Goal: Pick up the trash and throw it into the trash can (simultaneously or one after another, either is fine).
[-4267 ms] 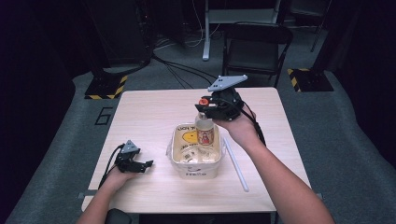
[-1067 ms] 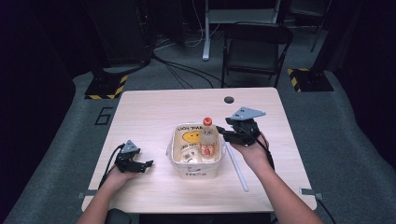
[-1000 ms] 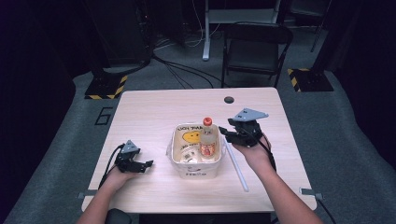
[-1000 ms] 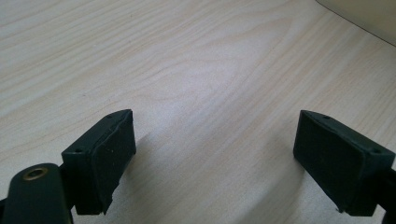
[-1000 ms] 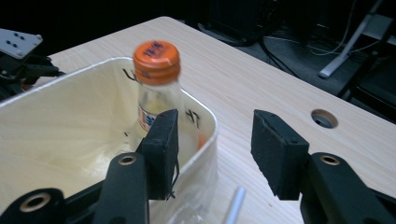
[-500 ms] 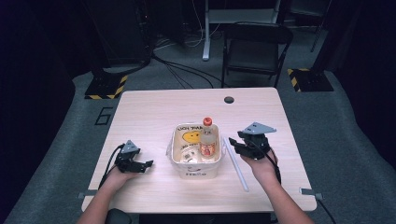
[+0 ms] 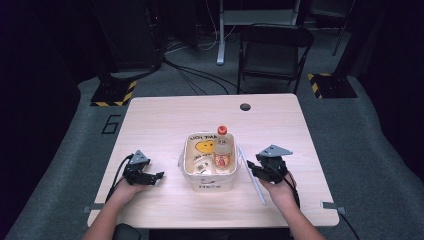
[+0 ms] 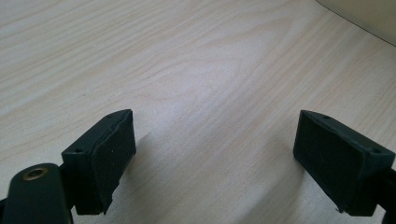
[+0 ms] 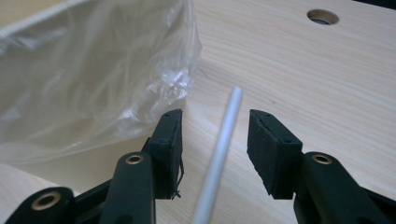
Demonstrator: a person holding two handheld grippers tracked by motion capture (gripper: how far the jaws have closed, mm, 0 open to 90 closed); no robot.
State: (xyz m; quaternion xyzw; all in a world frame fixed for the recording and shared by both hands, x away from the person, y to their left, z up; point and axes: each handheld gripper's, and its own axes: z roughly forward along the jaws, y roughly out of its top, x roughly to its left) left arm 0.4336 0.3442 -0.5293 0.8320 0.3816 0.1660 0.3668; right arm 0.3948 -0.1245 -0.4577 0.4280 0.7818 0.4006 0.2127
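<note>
While my right gripper [image 9: 215,140] sits low on the table [image 7: 165,115], its jaws have just been closing in on the white rod [image 9: 219,154] lying between them, not yet pinching it. That rod [image 7: 251,174] lies just right of the tub [image 7: 207,186] holding a bottle [image 7: 222,148]. My left gripper [image 8: 215,158] rests spread wide, holding nothing.

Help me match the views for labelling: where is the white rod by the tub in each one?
High view: white rod lies on the table right of the tub, beside the right gripper.
Right gripper view: rod runs between the open jaws.
Shared landmark: the table's round hole.
</note>
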